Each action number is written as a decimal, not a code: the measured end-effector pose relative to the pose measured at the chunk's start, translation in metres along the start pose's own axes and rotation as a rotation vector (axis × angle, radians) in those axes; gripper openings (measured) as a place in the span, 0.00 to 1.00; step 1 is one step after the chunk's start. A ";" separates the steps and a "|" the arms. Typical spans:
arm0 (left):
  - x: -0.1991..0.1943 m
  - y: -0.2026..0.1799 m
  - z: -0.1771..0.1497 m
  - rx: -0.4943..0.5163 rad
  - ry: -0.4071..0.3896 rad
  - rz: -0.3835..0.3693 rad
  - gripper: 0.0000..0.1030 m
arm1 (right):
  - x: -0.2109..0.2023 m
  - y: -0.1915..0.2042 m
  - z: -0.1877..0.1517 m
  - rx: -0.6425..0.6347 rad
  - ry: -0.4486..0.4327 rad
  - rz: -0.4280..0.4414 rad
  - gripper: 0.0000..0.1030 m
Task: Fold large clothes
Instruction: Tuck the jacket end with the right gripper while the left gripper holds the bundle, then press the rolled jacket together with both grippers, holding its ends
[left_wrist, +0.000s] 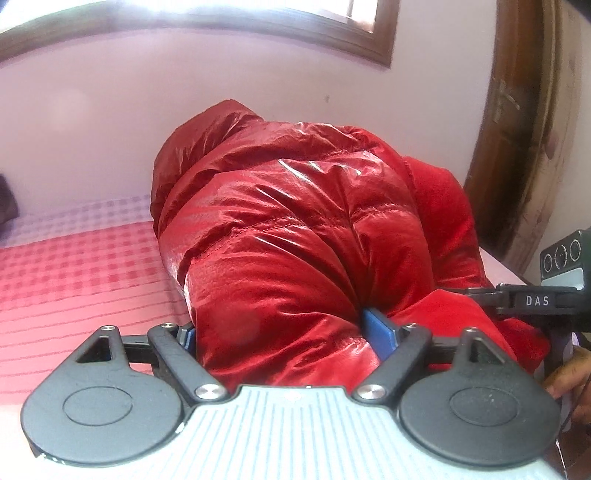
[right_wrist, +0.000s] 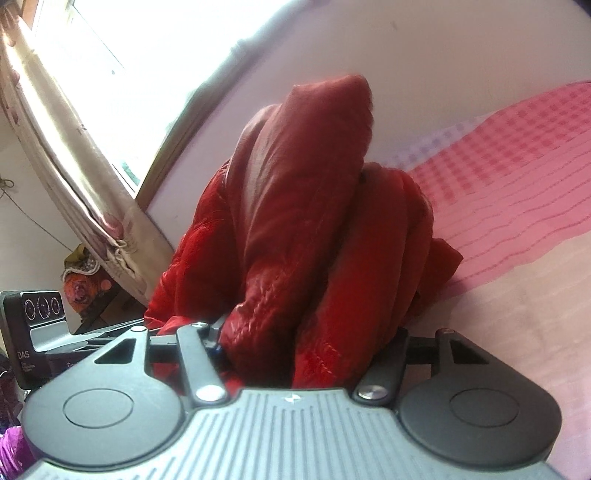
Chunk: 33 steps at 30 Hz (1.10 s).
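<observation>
Both grippers, left gripper (left_wrist: 284, 334) and right gripper (right_wrist: 310, 339), have jaws clamped on a bunched red jacket (left_wrist: 295, 229) above the bed (left_wrist: 74, 277). Folding appears partly done; flattening remains.

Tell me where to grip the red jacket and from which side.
Grip the near folded edge of the jacket, coming in low from the near side of the bed. The puffy bundle narrows there; both the left gripper and right gripper already straddle it. The far end is piled too thick.
</observation>
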<state>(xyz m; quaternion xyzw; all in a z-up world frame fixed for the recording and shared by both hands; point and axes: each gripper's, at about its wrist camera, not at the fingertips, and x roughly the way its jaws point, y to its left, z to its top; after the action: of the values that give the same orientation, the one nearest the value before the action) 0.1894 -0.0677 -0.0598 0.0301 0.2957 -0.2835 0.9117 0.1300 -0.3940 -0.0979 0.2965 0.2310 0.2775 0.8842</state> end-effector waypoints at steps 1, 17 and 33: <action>-0.001 0.000 -0.001 -0.004 -0.003 0.005 0.79 | 0.002 0.003 -0.001 -0.003 0.002 0.004 0.58; -0.014 0.001 -0.012 -0.081 -0.062 0.123 0.79 | 0.052 0.067 -0.011 -0.038 0.053 0.101 0.58; -0.021 0.019 -0.016 -0.196 -0.135 0.296 0.79 | 0.157 0.153 -0.014 -0.110 0.135 0.219 0.58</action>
<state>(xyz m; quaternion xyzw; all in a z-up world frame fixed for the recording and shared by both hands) 0.1770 -0.0372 -0.0636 -0.0349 0.2523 -0.1174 0.9599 0.1839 -0.1874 -0.0467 0.2518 0.2409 0.4037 0.8459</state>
